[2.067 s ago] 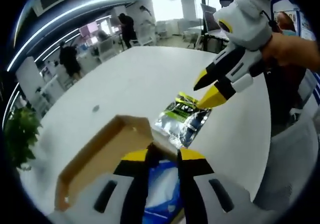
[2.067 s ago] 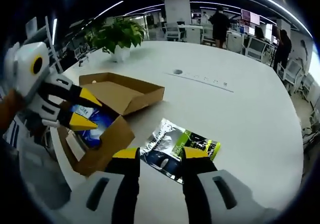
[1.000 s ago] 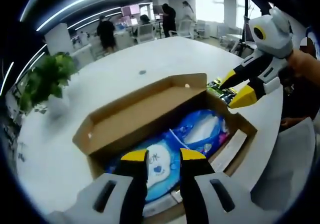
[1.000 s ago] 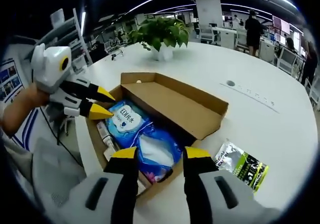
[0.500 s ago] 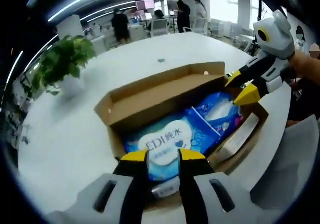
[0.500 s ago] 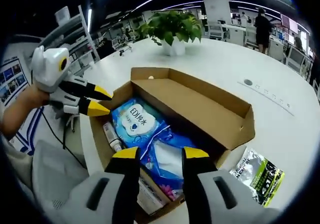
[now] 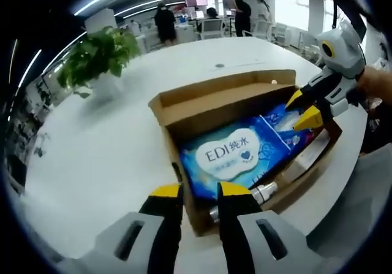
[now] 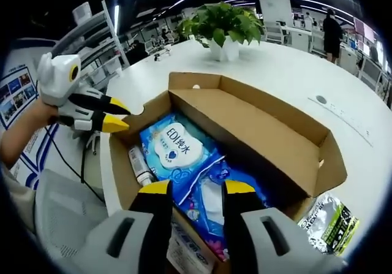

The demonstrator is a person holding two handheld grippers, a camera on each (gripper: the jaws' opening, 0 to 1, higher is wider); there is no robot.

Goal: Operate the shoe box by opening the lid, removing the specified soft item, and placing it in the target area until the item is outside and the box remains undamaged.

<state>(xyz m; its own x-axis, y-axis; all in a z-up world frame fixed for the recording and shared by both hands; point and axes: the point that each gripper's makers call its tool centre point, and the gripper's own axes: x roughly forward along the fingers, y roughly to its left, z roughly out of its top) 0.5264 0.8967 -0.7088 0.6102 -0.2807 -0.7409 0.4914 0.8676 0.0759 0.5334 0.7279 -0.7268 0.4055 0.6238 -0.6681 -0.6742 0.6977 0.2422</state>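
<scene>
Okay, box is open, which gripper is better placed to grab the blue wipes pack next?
Probably the right gripper: its open jaws point down over the blue packs in the shoe box. The left gripper, also open, sits at the box's end wall beside the EDI pack.

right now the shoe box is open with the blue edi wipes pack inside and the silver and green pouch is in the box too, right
Not quite. The shoe box is open and the blue EDI wipes pack lies inside, but the silver and green pouch lies outside the box, on the white table beside it, as the right gripper view shows.
</scene>
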